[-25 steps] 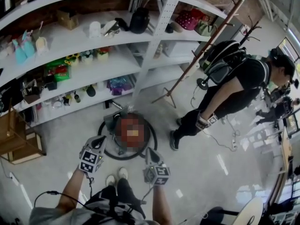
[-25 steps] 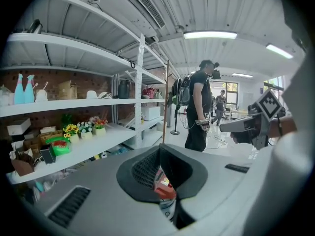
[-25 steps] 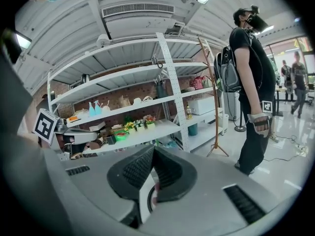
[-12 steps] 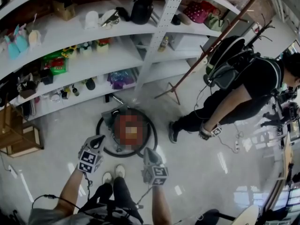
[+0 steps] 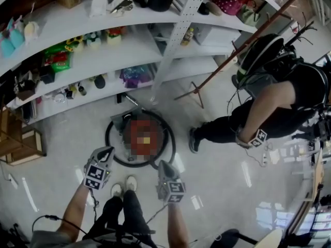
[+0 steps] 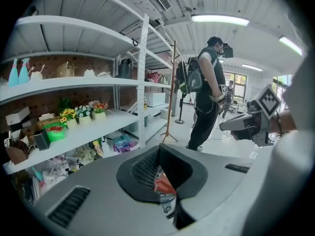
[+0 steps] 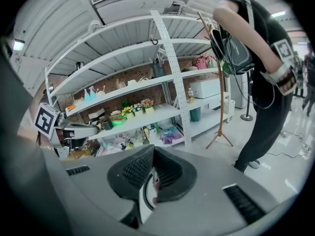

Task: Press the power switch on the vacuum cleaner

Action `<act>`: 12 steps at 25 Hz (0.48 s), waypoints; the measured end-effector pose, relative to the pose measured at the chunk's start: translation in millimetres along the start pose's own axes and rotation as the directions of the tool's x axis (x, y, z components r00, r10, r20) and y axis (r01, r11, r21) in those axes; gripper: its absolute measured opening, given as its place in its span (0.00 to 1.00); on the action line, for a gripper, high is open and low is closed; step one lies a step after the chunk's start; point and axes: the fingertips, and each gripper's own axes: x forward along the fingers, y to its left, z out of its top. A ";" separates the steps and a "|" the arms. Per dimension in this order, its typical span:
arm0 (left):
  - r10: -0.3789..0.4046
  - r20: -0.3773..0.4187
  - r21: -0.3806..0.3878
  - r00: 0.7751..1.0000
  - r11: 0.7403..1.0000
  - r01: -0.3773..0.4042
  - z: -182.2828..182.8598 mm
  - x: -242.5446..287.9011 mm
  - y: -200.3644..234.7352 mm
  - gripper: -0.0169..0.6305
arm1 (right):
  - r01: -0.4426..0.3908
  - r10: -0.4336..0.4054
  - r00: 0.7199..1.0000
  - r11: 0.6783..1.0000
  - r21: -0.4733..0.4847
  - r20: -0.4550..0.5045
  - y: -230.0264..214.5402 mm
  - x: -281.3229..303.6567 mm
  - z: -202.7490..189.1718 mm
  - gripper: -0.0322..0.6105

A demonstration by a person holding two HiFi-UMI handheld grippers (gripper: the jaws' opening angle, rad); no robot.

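Note:
The vacuum cleaner (image 5: 126, 124) stands on the floor in the head view, a red and grey body ringed by its black hose (image 5: 110, 146); a mosaic patch covers its top, so no switch shows. My left gripper (image 5: 107, 151) hovers near the hose's front left, jaws closed. My right gripper (image 5: 162, 164) hangs by the hose's front right, also closed and holding nothing. In the left gripper view, a sliver of the red vacuum (image 6: 164, 185) shows below the shut left gripper (image 6: 165, 173). Beyond the shut right gripper (image 7: 150, 181), the right gripper view shows a strip of hose (image 7: 145, 202).
White shelves (image 5: 103, 45) full of small goods run behind the vacuum. A leaning wooden stand (image 5: 217, 71) stands to its right. A person in black with a backpack (image 5: 269, 102) stands further right. A wooden crate (image 5: 15, 143) sits at the left. My shoes (image 5: 124, 187) are just behind the hose.
The other person has stepped further right and away. Both grippers stay shut at almost the same spots beside the vacuum, while the head view has tipped slightly.

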 end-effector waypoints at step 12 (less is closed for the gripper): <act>-0.007 -0.022 -0.002 1.000 1.000 0.007 -37.4 29.6 4.6 0.04 | -0.005 0.005 0.999 1.000 0.010 -0.054 -14.2 36.0 -43.5 0.07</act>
